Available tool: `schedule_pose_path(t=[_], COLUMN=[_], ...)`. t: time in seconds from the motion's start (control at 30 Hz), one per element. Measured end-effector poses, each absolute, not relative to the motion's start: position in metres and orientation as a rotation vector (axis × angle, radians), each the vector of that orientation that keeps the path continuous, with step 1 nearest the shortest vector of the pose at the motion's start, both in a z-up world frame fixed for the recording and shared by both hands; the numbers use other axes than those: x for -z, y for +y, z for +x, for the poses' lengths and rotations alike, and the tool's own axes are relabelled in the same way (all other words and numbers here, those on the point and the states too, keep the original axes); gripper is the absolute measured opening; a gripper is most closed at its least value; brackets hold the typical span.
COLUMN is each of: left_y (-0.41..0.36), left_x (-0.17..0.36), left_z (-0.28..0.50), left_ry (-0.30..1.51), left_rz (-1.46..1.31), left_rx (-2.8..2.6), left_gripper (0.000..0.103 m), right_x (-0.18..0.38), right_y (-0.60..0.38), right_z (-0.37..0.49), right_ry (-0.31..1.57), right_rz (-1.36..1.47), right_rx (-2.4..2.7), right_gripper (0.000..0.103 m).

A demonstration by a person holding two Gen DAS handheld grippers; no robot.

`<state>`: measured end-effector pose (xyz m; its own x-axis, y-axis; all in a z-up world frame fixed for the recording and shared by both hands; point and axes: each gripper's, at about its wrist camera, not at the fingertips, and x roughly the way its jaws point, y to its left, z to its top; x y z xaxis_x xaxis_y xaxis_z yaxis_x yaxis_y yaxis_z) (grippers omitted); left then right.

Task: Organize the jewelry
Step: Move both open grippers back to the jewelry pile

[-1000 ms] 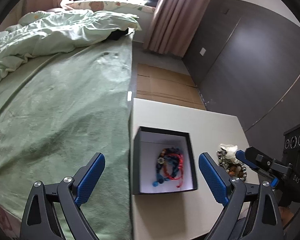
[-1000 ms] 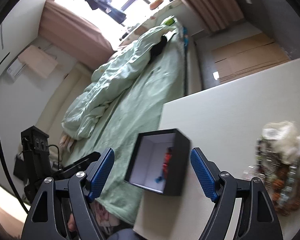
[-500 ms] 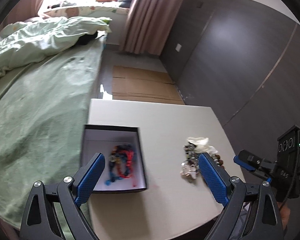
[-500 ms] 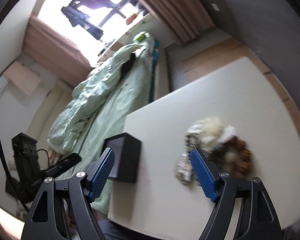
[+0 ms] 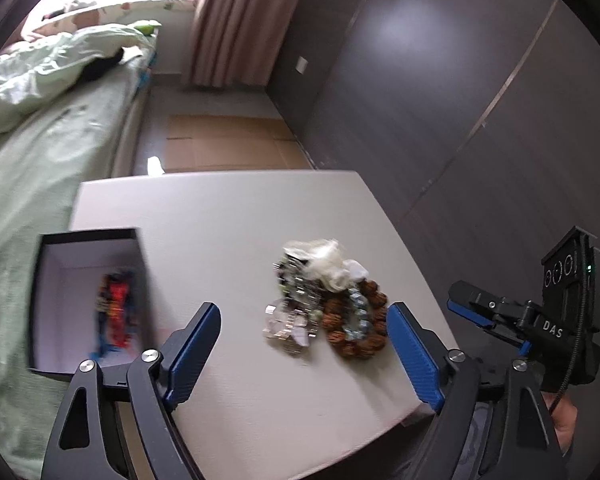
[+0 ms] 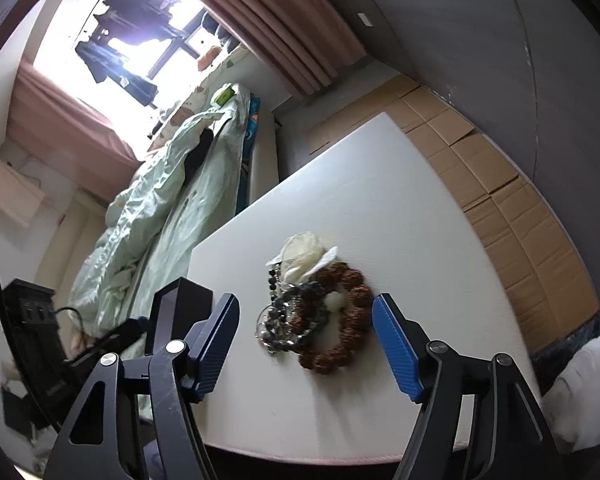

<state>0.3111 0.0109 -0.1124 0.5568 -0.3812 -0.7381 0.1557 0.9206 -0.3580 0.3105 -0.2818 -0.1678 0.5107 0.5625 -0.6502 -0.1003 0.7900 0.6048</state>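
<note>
A heap of jewelry [image 5: 324, 300] lies on the white table [image 5: 228, 216]: a brown beaded bracelet [image 5: 356, 344], silvery and dark bead strands, a pale fluffy piece on top. Left of it stands a black box [image 5: 40, 300] with a white inside, holding red and blue bracelets [image 5: 116, 312]. My left gripper [image 5: 304, 344] hovers just short of the heap, jaws closing, nothing between them. In the right wrist view the heap [image 6: 316, 304] with the brown bracelet [image 6: 340, 344] lies ahead of my right gripper [image 6: 306, 334], whose jaws are closing on nothing. The box [image 6: 180, 312] sits behind its left finger.
A bed with green covers [image 5: 40, 128] runs along the table's left side. Flattened cardboard [image 5: 224, 144] lies on the floor beyond the table, and a dark wall [image 5: 460, 100] is at the right. The other gripper [image 5: 532, 328] and a hand appear at the right edge.
Both views have swung from the box to the jewelry heap, which now lies ahead of each gripper. Both pairs of jaws have narrowed a little.
</note>
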Motion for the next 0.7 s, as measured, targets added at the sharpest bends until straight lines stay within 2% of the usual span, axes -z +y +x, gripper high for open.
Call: schedule_pose_path(t=[0.3,0.67,0.7], left_y=[-0.041,-0.076,-0.078], left_x=[0.128,0.161,0.164], left_z=[0.321,0.340,0.341], left_ry=[0.969,1.052,1.057], left_rz=[-0.230,-0.189,-0.181], left_rx=[0.406,0.410,0.403], left_gripper=[0.083,0.061,0.055], right_x=[0.178,0.187,0.188], right_y=[-0.322,-0.325,-0.324], right_z=[0.293,0.299,0.300], right_ry=[0.967,0.993,0.997], right_rz=[0.583,0.604,0.609], right_rx=[-0.381,-0.395,-0.401], right_gripper=[0.070,0.070,0.070])
